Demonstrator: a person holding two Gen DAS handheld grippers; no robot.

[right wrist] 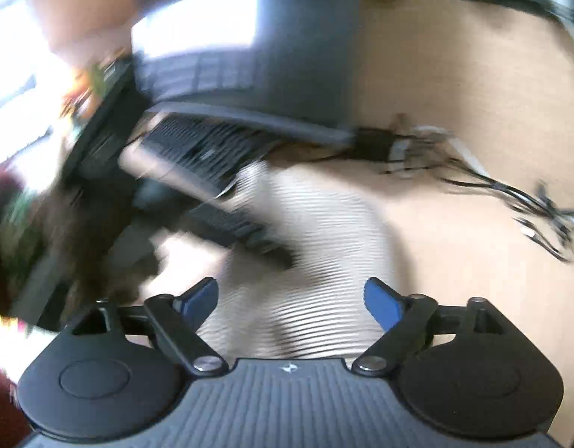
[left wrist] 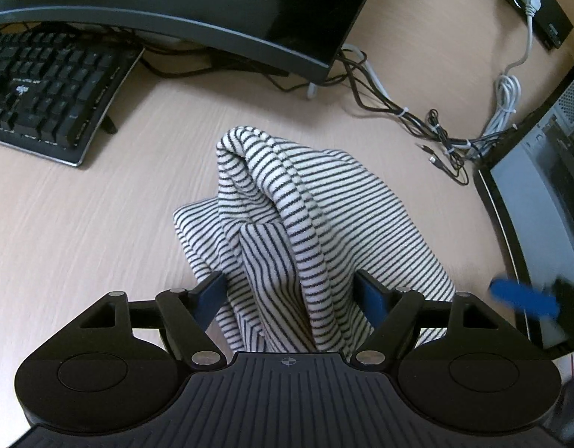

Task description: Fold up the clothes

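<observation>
A cream garment with thin black stripes (left wrist: 305,201) lies bunched in a folded heap on the light wooden desk (left wrist: 81,231). My left gripper (left wrist: 290,291) straddles its near end, jaws wide, the fabric filling the gap and brushing both blue pads without being pinched. The right wrist view is badly blurred; there my right gripper (right wrist: 290,298) stands open just above the same striped garment (right wrist: 324,224), nothing clamped between its fingers. One blue finger of the right gripper (left wrist: 522,298) shows blurred at the right edge of the left wrist view.
A black keyboard (left wrist: 44,89) sits at the far left under a curved black monitor (left wrist: 212,7). A tangle of cables (left wrist: 436,130) runs to a power strip (left wrist: 537,3). A computer case (left wrist: 540,194) stands close on the right.
</observation>
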